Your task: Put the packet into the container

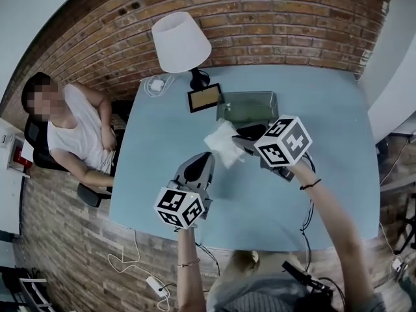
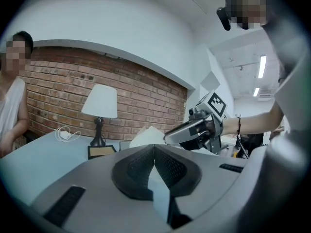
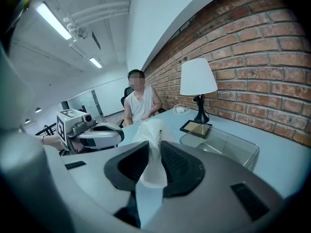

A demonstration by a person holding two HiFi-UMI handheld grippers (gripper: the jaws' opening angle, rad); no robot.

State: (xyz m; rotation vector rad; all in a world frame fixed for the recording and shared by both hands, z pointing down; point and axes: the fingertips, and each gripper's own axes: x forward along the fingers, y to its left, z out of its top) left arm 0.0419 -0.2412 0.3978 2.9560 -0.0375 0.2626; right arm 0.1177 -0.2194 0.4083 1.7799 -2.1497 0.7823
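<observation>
Head view, right tongs (image 1: 242, 142) clamping white packet (image 1: 221, 145) near clear container (image 1: 248, 97), left tongs (image 1: 201, 158) closed, empty, lamp (image 1: 181, 42), frame (image 1: 204, 98) alongside

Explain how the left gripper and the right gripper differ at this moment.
The left gripper has its jaws together with nothing between them; the right gripper is clamped on the white packet. In the head view the right gripper is close to the container; the left gripper is farther from it. Both bear a marker cube.
</observation>
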